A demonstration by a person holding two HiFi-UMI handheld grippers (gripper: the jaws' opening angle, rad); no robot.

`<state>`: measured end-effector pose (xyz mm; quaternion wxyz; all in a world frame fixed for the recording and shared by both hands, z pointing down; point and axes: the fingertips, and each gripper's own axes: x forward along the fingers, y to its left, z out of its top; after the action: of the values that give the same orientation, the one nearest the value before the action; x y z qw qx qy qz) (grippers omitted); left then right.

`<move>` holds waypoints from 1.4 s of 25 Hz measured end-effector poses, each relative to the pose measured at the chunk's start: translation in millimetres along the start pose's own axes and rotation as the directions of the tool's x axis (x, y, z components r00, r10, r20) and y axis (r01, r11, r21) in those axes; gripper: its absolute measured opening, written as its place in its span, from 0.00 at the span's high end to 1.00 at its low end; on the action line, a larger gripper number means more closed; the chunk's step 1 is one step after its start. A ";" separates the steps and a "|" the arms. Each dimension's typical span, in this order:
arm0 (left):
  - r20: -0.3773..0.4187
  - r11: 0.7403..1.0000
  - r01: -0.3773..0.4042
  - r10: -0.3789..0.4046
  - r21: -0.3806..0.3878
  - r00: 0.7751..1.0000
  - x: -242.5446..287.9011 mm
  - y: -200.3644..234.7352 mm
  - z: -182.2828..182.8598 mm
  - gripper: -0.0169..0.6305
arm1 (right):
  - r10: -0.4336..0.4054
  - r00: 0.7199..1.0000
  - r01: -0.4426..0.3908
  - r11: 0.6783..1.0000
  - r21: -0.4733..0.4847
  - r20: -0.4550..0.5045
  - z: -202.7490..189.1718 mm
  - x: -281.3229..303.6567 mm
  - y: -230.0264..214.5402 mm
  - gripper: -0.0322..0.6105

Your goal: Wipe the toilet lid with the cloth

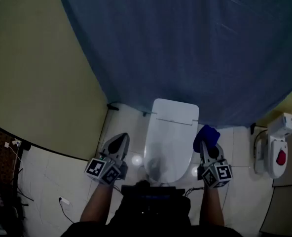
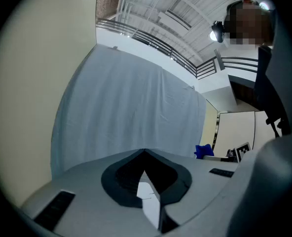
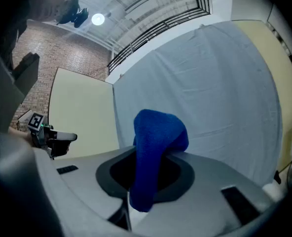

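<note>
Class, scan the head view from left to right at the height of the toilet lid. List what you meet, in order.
left gripper → toilet lid → cloth → white wall unit

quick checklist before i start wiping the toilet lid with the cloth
1. Cloth gripped: ok. The blue cloth is clamped in the right gripper jaws.
2. Lid down: ok. The toilet lid is closed.
3. Lid free of objects: ok. Nothing lies on it.
4. Cloth over the lid: not ok. In the head view it sits just off the lid's right edge.
5. Left gripper out of the way: ok. Its jaws are together, empty, left of the toilet.
6. Curtain clear of the lid's back: cannot tell.
</note>
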<state>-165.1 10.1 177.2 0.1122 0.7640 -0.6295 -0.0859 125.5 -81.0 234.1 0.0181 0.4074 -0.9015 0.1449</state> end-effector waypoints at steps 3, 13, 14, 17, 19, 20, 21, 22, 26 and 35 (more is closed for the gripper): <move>-0.008 1.000 0.000 0.000 0.003 1.000 27.1 36.6 -2.6 0.97 | 0.007 1.000 -0.007 1.000 -0.020 -0.004 -5.1 46.1 4.9 0.85; -0.179 0.998 0.020 -0.030 -0.057 0.983 115.8 147.9 -67.2 0.97 | -0.016 0.990 0.015 1.000 -0.010 -0.142 -77.7 176.4 19.8 0.85; -0.199 0.998 0.019 -0.031 -0.062 0.979 123.5 156.4 -78.1 0.97 | -0.015 0.987 0.015 1.000 -0.005 -0.161 -89.6 188.7 19.5 0.85; -0.263 0.996 0.013 -0.035 -0.086 0.964 142.1 178.2 -118.9 0.97 | 0.000 0.975 0.004 1.000 0.016 -0.221 -133.3 227.0 16.9 0.85; -0.286 0.994 -0.002 -0.030 -0.111 0.958 153.9 188.1 -146.3 0.97 | 0.022 0.964 -0.014 0.999 0.032 -0.266 -165.6 248.6 17.1 0.85; -0.297 0.992 -0.015 -0.024 -0.128 0.955 158.1 191.3 -160.5 0.97 | 0.031 0.955 -0.021 0.999 0.039 -0.294 -182.4 256.0 17.6 0.85; -0.311 0.989 -0.027 -0.020 -0.146 0.950 160.5 193.7 -176.0 0.97 | 0.041 0.945 -0.028 0.999 0.044 -0.325 -199.1 262.1 18.2 0.85; -0.329 0.986 -0.035 -0.020 -0.162 0.944 161.6 196.3 -192.9 0.97 | 0.051 0.933 -0.036 0.998 0.050 -0.356 -215.9 269.3 18.9 0.85; -0.410 0.979 -0.075 -0.010 -0.192 0.912 166.4 218.7 -266.8 0.97 | 0.086 0.903 -0.055 0.995 0.085 -0.422 -284.3 315.2 16.8 0.85; -0.508 0.949 -0.214 0.070 -0.231 0.858 160.8 249.5 -368.8 0.97 | 0.179 0.838 -0.135 0.983 0.122 -0.515 -385.8 403.5 38.4 0.85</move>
<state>-268.7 -169.7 602.7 0.3821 0.6877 -0.6164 0.0328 -205.0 -244.8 654.9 0.2344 0.2778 -0.8861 0.2876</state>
